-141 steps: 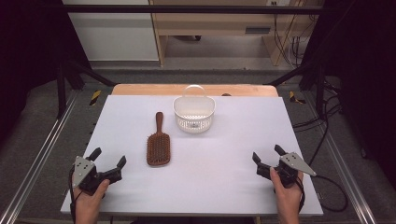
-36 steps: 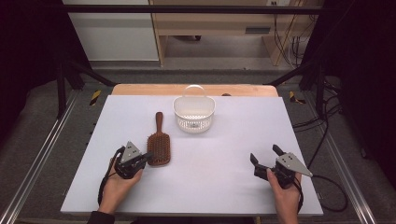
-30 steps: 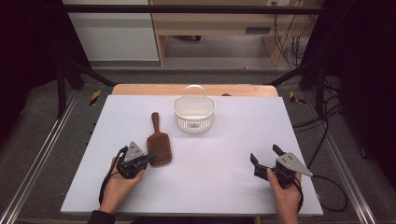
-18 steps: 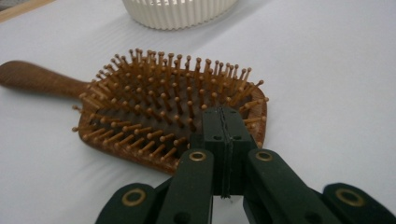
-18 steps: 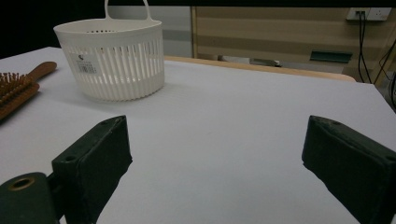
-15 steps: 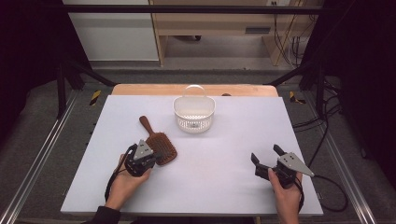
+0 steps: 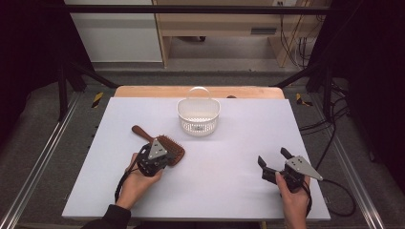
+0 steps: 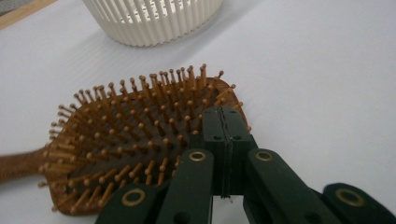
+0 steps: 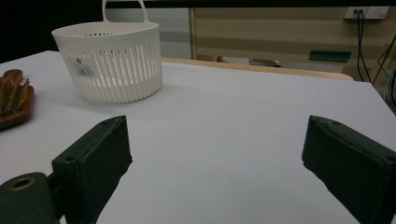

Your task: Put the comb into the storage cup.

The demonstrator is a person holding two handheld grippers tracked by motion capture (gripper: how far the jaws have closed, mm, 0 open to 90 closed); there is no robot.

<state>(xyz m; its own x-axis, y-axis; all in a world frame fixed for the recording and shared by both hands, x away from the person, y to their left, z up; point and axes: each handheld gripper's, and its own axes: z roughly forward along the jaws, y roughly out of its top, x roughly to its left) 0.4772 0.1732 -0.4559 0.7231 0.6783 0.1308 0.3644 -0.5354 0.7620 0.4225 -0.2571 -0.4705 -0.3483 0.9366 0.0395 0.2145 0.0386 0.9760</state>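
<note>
Gripping the hairbrush (image 7: 165,147) by its paddle edge, my left gripper (image 8: 223,140) has jaws pinched tight at lower centre of its view, lifting the head clear for the basket (image 7: 198,115) beyond. My left hand (image 7: 135,183) is angled inward; the right gripper (image 7: 273,163) rests splayed wide, lower right.

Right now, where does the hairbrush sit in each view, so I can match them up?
High view: the hairbrush lies left of centre, at the left gripper.
Left gripper view: middle and left, bristles up, jaws shut at its edge.
Right gripper view: left edge.
Shared landmark: the white basket.
</note>
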